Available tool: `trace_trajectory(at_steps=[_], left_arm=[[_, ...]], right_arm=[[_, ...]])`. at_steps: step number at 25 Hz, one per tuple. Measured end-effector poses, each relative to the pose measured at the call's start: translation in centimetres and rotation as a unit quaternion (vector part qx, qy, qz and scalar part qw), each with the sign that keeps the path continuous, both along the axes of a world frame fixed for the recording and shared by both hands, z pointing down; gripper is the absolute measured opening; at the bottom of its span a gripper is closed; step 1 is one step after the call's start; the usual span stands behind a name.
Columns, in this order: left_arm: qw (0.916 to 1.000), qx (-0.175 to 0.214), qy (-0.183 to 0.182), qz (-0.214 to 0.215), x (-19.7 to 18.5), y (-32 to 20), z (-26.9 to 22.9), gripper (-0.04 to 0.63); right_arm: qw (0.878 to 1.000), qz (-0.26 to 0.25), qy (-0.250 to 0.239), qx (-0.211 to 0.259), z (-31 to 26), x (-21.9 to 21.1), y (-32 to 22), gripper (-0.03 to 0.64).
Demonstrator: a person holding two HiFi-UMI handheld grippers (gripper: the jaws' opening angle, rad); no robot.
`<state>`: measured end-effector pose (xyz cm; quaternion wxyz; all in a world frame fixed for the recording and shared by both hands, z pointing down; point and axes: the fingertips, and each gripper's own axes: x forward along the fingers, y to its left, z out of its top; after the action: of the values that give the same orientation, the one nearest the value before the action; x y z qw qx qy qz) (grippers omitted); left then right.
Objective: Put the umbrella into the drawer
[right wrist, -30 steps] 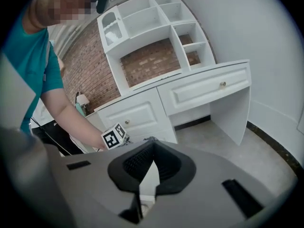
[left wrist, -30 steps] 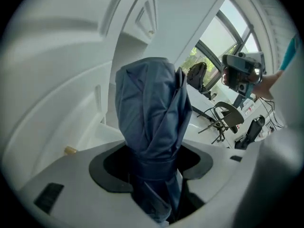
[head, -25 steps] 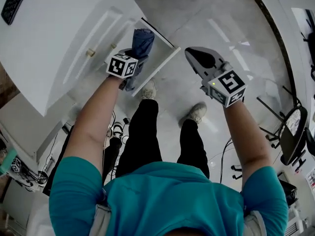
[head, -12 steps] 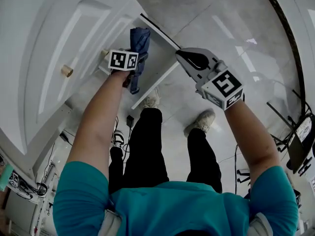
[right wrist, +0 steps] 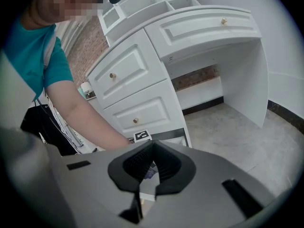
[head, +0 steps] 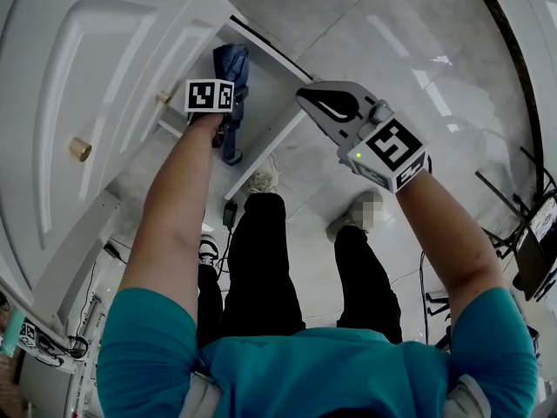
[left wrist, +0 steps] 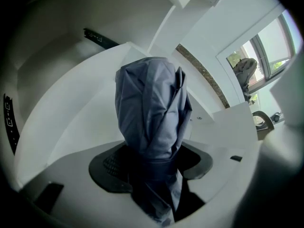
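Note:
The folded blue umbrella hangs over the open bottom drawer of a white dresser. My left gripper is shut on the umbrella near its lower end. In the left gripper view the umbrella fills the gap between the dark pads, with the drawer's white inside behind it. My right gripper hovers just right of the drawer's front edge. Its jaws meet at their tips with nothing between them. In the right gripper view the open drawer sits lowest in the dresser, behind the left gripper's marker cube.
The upper dresser drawers are closed, with brass knobs. A desk kneehole opens to the dresser's right. The person's legs and shoes stand on the grey tiled floor below the drawer. Cables lie by the dresser's base.
My left gripper has carried the umbrella further in over the open drawer. The right gripper has drifted a little left, toward the drawer front, still shut.

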<state>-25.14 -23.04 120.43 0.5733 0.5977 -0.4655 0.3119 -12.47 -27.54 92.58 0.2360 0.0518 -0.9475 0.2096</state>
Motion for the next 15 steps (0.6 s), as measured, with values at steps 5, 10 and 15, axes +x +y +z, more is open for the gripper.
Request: trace_trajectory(at_steps=[5,10,15], left_arm=[[0.9998,-0.018,-0.011,-0.006,-0.1,1.0,1.3,0.277],[0.9995,-0.026,-0.014,-0.01,0.1,1.0,1.9,0.281],[0.9983,-0.037,-0.037,-0.025,-0.8,1.3,2.8,0.285]], right_arm=[[1.0,-0.001,0.004,-0.001,0.8,0.6,0.1,0.023],[1.0,-0.002,0.006,-0.004,1.2,0.7,0.5,0.023],[1.0,-0.006,0.005,-0.006,1.5,0.6,0.8,0.023]])
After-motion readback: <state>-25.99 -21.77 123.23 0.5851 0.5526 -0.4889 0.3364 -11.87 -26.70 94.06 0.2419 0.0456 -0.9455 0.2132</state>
